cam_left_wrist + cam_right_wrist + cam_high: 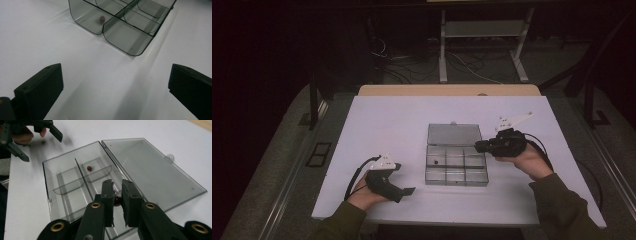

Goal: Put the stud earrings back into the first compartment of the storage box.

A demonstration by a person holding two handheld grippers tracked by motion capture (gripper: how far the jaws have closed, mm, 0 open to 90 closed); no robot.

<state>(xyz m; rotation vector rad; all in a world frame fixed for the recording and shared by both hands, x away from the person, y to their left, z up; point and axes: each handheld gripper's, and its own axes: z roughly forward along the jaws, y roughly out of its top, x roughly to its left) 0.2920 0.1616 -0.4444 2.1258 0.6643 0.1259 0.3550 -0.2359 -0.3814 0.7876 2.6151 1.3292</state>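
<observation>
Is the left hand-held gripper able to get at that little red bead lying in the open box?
Probably yes: the left hand-held gripper stands open, the box has no lid over the bead.

Dim room; white tabletop (387, 120) lit; grey floor (272, 165) w/ cables (462, 65), metal rack (482, 30) at 12.
</observation>
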